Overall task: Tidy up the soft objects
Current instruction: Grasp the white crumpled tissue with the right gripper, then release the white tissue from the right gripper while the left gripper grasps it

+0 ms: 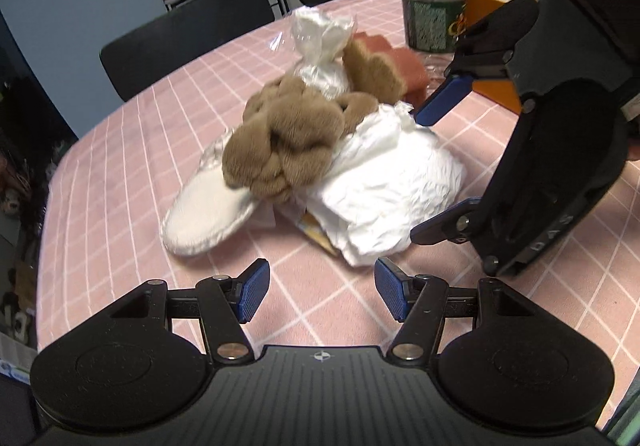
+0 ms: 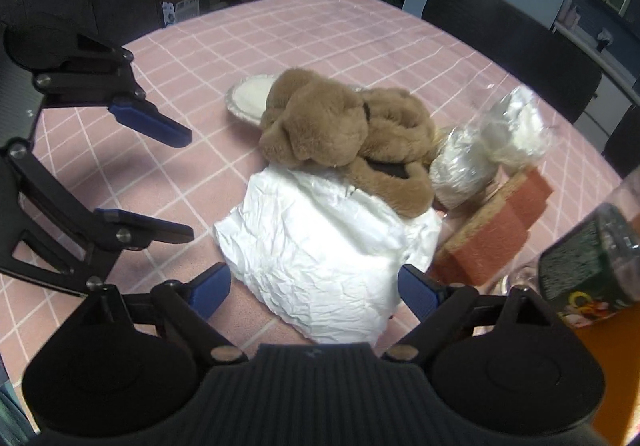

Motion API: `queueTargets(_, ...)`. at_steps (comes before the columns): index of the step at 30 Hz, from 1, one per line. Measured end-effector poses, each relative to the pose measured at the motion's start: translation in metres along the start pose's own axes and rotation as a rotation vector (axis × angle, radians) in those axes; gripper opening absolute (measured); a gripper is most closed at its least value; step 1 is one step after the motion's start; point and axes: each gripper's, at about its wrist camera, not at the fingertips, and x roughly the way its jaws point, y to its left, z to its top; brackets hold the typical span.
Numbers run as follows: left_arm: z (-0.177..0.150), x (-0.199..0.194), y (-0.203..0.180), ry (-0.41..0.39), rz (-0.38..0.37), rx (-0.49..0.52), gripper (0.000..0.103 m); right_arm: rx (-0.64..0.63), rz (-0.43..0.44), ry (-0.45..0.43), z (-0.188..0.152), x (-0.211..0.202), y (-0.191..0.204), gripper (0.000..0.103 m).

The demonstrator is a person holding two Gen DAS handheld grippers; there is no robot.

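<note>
Brown plush of the teddy bear (image 2: 340, 134) lay across the top of the heap, partly on the crumpled white paper bundle (image 2: 324, 254) and partly over the white slipper (image 1: 208, 214), all in the middle of the pink checked tablecloth (image 2: 280, 38). Both grippers were empty with fingers apart: the left gripper (image 1: 320, 296) hovered just before the heap, and the right gripper (image 2: 314, 290) had its fingers on either side of the paper bundle's near edge.

I judged that a pull on the bundle could tip the bear off, because it only rested there. The plastic bottle (image 1: 432, 2) stood close behind the right gripper, so a wide swing could knock it over; whether it was capped was not visible. The sponge (image 2: 492, 226) leaned beside the bottle and could slide.

For containers, a clear plastic bag (image 2: 488, 138) held something white and soft. An orange box (image 1: 492, 10) stood behind the bottle; its contents were hidden.
</note>
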Motion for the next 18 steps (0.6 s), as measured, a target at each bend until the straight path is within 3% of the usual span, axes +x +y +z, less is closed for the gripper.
queueTargets(2, -0.003, 0.0, 0.002, 0.008, -0.01, -0.01, 0.072, 0.001, 0.002, 0.01, -0.002, 0.007, 0.001, 0.087)
queueTargets(4, -0.009, -0.001, 0.005, 0.009, -0.022, -0.011, 0.072, -0.004, -0.025, 0.017, -0.005, 0.01, 0.001, 0.073)
queueTargets(7, -0.012, 0.0, 0.005, 0.013, -0.029, -0.012, 0.072, -0.016, -0.05, 0.024, -0.006, 0.008, 0.0, 0.049)
queueTargets(9, -0.014, 0.0, 0.003, 0.013, -0.036, -0.012, 0.072, 0.009, -0.046, 0.034, -0.008, 0.004, -0.005, 0.024)
queueTargets(14, -0.015, -0.008, -0.006, -0.003, -0.05, -0.003, 0.072, 0.092, 0.076, 0.063, -0.023, -0.016, -0.006, 0.019)
queueTargets(18, -0.019, -0.023, -0.016, -0.023, -0.078, 0.028, 0.072, 0.062, 0.123, 0.104, -0.042, -0.031, 0.016, 0.02)
